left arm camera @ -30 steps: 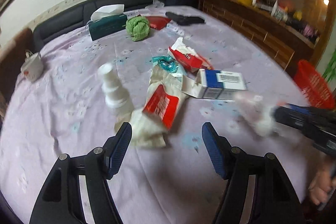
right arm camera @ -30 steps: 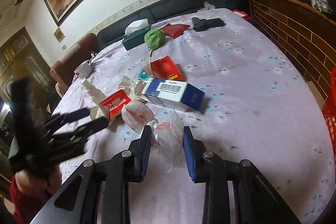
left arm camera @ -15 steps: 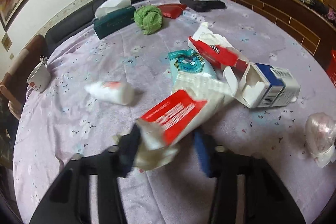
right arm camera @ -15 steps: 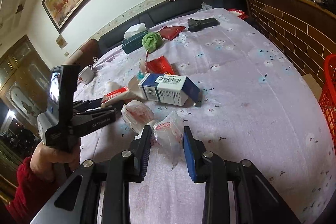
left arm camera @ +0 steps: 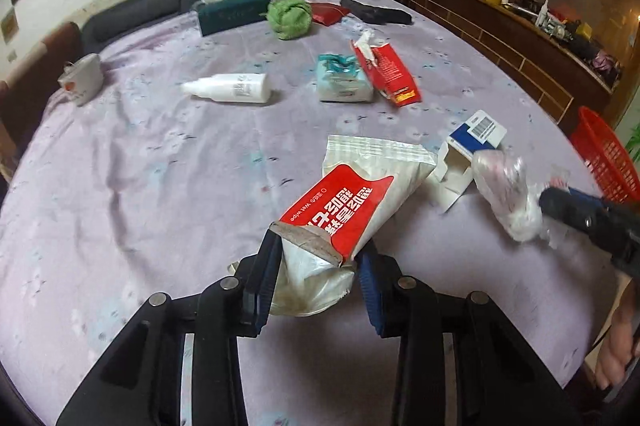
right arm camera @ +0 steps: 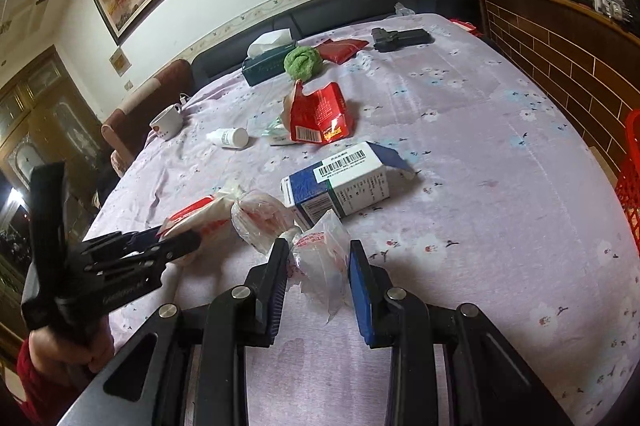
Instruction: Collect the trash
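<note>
I am pinching the near end of a red-and-white wet wipe pack (left arm camera: 352,214) in my left gripper (left arm camera: 318,278), both blue pads pressing into its crumpled white end, and the pack is angling up and away from the jaws over the lilac flowered tablecloth (left arm camera: 140,186). My right gripper (right arm camera: 318,280) is squeezing a clear crumpled plastic bag (right arm camera: 320,262) between its pads, the bag bulging out ahead of the fingers and trailing toward me; in the left wrist view that bag is showing blurred at the right, just in front of the dark tool. Just beyond the bag a blue-and-white carton (right arm camera: 340,182) is lying on its side with its barcode facing up, one end flap standing open. Farther out, a red snack wrapper (left arm camera: 386,70) is lying torn open beside a teal tissue packet (left arm camera: 340,82), and a white bottle (left arm camera: 230,88) is lying on its side to their left. At the far side a green cloth ball (left arm camera: 289,16) is sitting next to a dark green tissue box (left arm camera: 232,12), with a white mug (left arm camera: 80,82) at the far left edge. A red mesh basket (left arm camera: 604,154) is standing off the table's right edge.
</note>
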